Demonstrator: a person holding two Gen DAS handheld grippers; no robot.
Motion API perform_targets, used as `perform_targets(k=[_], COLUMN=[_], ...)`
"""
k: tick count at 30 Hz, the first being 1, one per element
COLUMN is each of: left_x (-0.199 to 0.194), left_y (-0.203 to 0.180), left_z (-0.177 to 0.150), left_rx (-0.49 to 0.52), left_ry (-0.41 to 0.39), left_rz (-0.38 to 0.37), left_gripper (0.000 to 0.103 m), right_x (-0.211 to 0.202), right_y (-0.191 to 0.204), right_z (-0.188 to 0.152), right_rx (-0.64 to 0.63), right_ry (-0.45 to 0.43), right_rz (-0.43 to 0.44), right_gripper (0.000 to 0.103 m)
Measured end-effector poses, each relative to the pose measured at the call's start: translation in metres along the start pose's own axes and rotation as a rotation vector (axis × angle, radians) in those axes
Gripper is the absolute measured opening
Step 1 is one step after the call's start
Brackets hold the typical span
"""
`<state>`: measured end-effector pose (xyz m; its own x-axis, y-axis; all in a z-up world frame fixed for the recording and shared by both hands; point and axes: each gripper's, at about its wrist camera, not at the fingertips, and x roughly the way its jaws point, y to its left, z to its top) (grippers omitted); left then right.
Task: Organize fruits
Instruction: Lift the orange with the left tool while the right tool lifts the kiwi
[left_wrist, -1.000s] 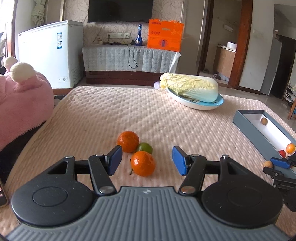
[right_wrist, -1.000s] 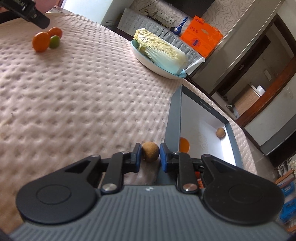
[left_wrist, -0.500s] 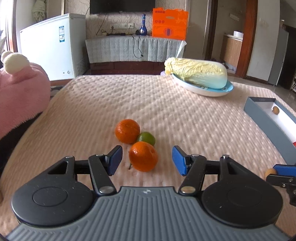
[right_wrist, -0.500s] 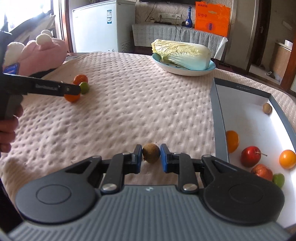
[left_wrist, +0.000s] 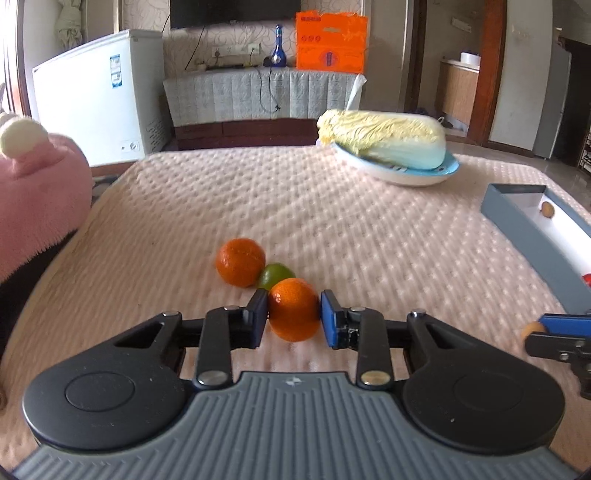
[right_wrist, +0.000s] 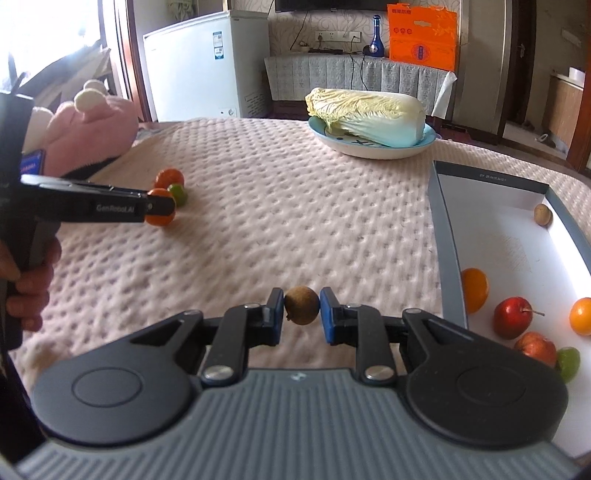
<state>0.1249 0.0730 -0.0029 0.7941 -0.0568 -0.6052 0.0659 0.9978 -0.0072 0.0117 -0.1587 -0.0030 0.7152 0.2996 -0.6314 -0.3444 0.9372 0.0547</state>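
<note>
My left gripper (left_wrist: 294, 318) is shut on the near orange (left_wrist: 294, 309), which rests on the pink quilted tablecloth (left_wrist: 332, 221). A second orange (left_wrist: 240, 262) and a green lime (left_wrist: 276, 274) lie just behind it. My right gripper (right_wrist: 301, 309) is shut on a small brown fruit (right_wrist: 301, 305) and holds it left of the grey box (right_wrist: 447, 236). The box holds an orange (right_wrist: 474, 290), red apples (right_wrist: 513, 317), another orange (right_wrist: 580, 316), a green fruit (right_wrist: 568, 363) and a brown fruit (right_wrist: 543, 214). The left gripper also shows in the right wrist view (right_wrist: 159, 206).
A plate (left_wrist: 402, 173) with a napa cabbage (left_wrist: 384, 138) stands at the table's back right. A pink plush toy (left_wrist: 33, 199) sits at the left edge. A white freezer (left_wrist: 96, 96) and a cabinet stand behind the table.
My left gripper has moved forward and closed on the near orange. My right gripper still holds the brown fruit and has shifted its view slightly.
</note>
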Motion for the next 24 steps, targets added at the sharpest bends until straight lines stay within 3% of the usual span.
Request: perform_targets(k=[6,24], left_x=[-0.026,-0.025], left_y=[-0.016,-0.072], left_z=[0.007,0.018], left_rx=[0.011,0.04], left_ry=[-0.073,-0.108], left_rz=[-0.063,-0.125], left_gripper=[0.036,0.036], right_x=[-0.002,-0.028], right_y=[0.002,-0.01], right_z=[0.004,0.011], right_rx=[0.024,0.067], right_ry=[-0.022,-0.102], right_rz=[0.026,0.093], right_gripper=[0.024,0.024])
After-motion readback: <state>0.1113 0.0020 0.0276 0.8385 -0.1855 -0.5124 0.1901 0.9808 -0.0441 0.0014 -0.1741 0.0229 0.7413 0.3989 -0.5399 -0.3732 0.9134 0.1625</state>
